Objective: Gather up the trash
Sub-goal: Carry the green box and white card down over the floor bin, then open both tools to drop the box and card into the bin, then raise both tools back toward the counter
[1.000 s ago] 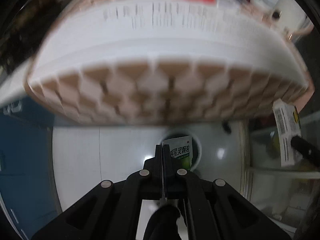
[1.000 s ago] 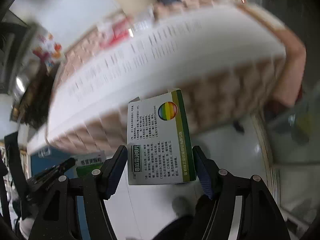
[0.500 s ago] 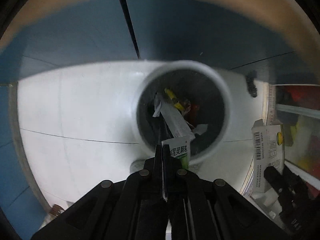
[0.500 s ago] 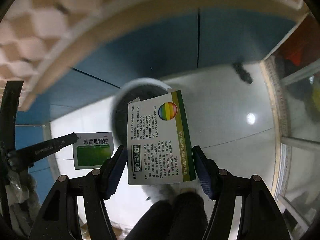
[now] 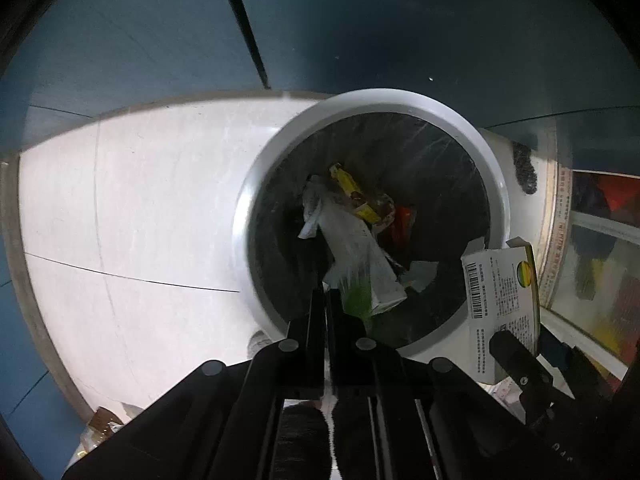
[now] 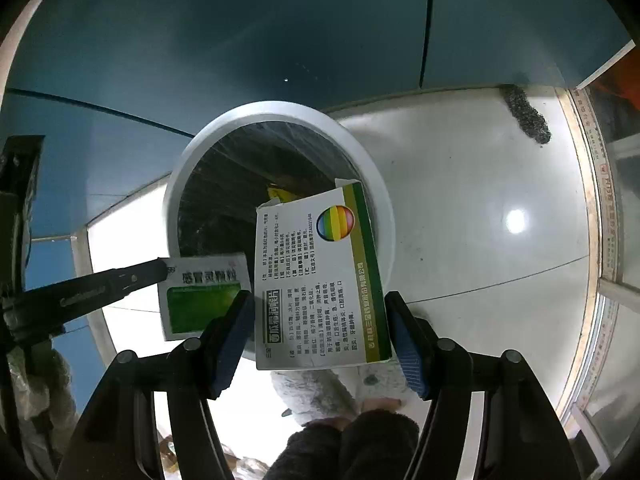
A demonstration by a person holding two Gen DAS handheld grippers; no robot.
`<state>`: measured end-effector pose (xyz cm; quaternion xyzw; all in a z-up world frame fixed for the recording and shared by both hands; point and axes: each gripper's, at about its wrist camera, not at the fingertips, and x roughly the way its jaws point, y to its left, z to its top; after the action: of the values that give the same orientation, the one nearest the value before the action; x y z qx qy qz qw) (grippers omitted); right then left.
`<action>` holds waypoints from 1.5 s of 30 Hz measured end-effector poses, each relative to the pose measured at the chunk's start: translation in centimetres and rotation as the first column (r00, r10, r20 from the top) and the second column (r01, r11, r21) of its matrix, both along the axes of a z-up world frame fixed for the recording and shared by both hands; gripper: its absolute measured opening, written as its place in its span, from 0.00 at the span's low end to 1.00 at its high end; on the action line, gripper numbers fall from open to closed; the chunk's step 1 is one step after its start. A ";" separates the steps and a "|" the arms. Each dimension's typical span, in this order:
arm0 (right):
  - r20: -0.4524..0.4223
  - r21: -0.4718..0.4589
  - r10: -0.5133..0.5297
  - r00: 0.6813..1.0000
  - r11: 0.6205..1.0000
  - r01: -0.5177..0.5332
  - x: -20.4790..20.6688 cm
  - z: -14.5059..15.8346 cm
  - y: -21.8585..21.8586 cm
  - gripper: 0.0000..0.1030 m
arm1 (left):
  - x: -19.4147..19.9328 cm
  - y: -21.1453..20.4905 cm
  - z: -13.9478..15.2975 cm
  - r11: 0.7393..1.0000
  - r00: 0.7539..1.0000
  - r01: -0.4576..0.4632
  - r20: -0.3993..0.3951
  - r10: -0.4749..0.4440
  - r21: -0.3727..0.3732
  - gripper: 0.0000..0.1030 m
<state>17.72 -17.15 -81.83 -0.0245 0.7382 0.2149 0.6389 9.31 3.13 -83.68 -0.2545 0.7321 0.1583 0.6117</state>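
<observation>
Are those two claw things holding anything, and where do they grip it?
Yes. The left gripper pinches a green-and-white sachet at its corner. The right gripper clamps a medicine box by its two side edges near the bottom.

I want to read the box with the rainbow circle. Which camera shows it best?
The right wrist view: the box fills the middle, printed face toward the camera, gripped between the right tool's blue pads. The left wrist view shows it small at the right edge, angled, mostly its barcode side.
</observation>
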 end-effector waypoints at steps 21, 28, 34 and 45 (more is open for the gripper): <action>0.075 -0.126 0.097 0.992 0.988 -0.087 -1.3 2.7 0.8 1.00 | -4.6 0.9 6.4 0.975 0.999 0.036 0.018 -0.041 0.220 1.00; 0.103 -0.150 0.095 0.990 0.986 -0.079 -1.9 6.7 0.0 1.00 | -5.9 -0.3 11.0 0.971 0.998 0.044 0.023 -0.051 0.236 1.00; 0.130 -0.169 0.097 0.987 0.983 -0.075 -2.7 13.5 -0.9 1.00 | -7.2 -1.7 18.3 0.969 0.997 0.059 0.034 -0.069 0.239 1.00; 0.214 -0.149 0.073 0.974 0.988 -0.041 -3.8 32.2 -3.4 1.00 | -9.9 -3.3 33.5 0.978 0.993 0.002 0.119 -0.027 0.207 1.00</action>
<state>13.96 -20.51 -49.64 -0.1151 0.6760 0.1756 0.7063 -0.57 -0.13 -50.23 -0.1933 0.6751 0.2134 0.6793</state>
